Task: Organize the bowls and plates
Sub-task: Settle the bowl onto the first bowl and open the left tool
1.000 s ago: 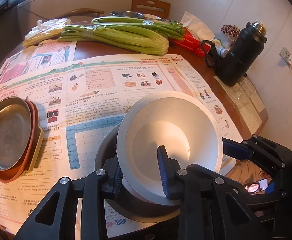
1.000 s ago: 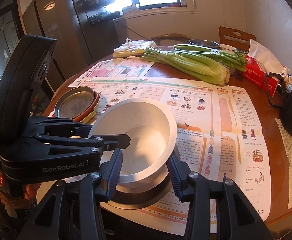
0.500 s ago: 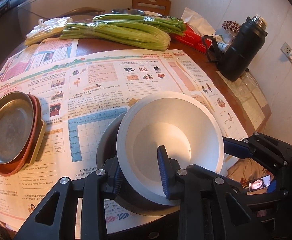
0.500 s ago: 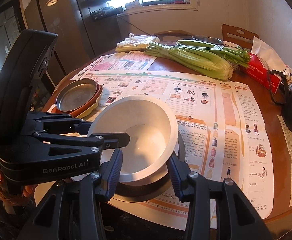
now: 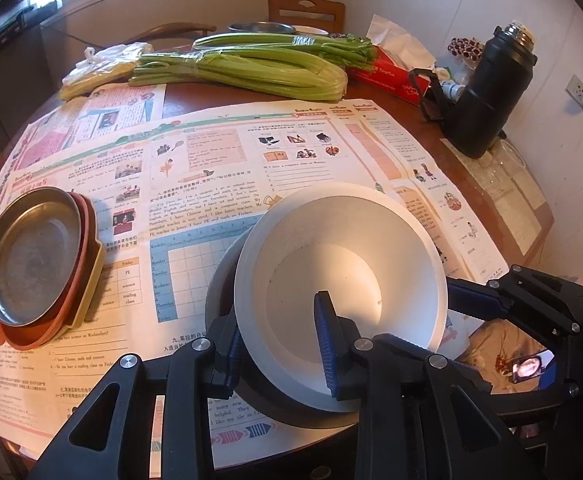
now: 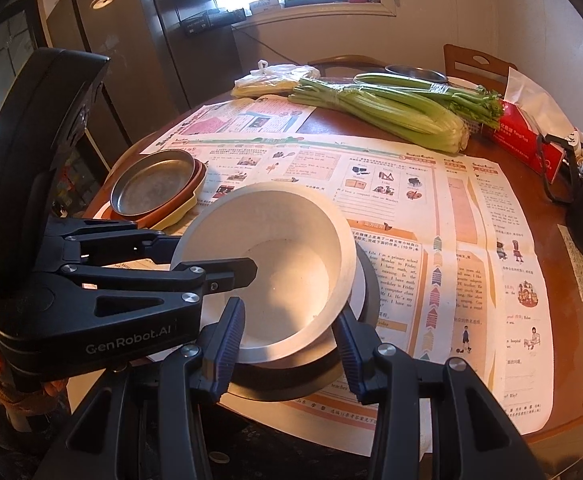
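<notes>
The surface (image 5: pixel 219 98) is a round wooden one, mostly covered by newspaper sheets (image 5: pixel 219 168). At its left edge sits my plate stack (image 6: pixel 153 186): a steel plate on a red-brown one on a yellow tray. Near the front edge is a dark bowl (image 6: pixel 365 292), and tilted into it is the white bowl (image 5: pixel 343 280) I am nesting.

My left hand-held gripper (image 5: pixel 277 332) is clamped on the white bowl's near rim, one finger inside, one outside. My right hand-held gripper (image 6: pixel 289 330) is spread apart, its fingers flanking the bowl's near side; I cannot tell whether they touch it.

To do this well, I judge I should level the white bowl before letting go, since it leans toward the left and would likely rock or clatter if dropped. I would lower until its base seats inside the dark bowl, using the right gripper only to steady the dark bowl's rim. Then I would release gently and draw the inner finger straight up, so it does not drag the bowl out.
</notes>
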`<state>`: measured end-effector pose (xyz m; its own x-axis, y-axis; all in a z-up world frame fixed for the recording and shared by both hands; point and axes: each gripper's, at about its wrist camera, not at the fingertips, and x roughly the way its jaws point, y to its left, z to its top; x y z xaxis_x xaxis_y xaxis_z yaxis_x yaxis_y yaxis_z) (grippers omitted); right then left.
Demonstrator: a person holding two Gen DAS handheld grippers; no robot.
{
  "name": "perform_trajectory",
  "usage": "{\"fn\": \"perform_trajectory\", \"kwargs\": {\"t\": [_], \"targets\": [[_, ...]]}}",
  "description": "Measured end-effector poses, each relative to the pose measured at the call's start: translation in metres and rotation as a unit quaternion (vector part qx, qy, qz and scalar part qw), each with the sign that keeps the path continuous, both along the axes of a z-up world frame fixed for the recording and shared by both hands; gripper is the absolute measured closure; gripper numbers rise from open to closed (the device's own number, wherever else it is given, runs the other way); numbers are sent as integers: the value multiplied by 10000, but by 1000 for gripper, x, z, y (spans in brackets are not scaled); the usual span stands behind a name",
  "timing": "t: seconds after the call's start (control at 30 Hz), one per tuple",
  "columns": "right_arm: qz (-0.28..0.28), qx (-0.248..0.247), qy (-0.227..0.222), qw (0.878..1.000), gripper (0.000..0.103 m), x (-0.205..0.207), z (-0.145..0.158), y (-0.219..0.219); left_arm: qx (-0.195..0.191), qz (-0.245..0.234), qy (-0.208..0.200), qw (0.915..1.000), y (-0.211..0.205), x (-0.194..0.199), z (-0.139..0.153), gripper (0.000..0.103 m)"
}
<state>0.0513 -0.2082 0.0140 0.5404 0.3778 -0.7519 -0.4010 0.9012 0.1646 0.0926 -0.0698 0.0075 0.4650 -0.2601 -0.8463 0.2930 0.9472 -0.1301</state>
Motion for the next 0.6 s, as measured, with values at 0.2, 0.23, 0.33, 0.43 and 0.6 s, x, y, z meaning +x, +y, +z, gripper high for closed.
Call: {"fn": "perform_trajectory", "kwargs": {"t": [0.2, 0.23, 0.33, 0.43, 0.6], "targets": [[-45, -54, 24, 10000, 57, -1, -1, 3, 3, -29, -44, 10000, 1, 0, -1, 70], [-51, -42, 14, 10000, 57, -1, -1, 3, -3, -36, -45, 10000, 1, 0, -1, 70], [-74, 16, 43, 10000, 57, -2, -1, 1, 48, -60, -83, 9999, 0, 0, -1, 69], [-91, -7, 43, 9999, 57, -3, 0, 1, 10, -65, -81, 9999, 0, 1, -1, 69], [-112, -15, 17, 9999, 57, -4, 2, 1, -5, -62, -91, 9999, 2, 1, 0, 69]]}}
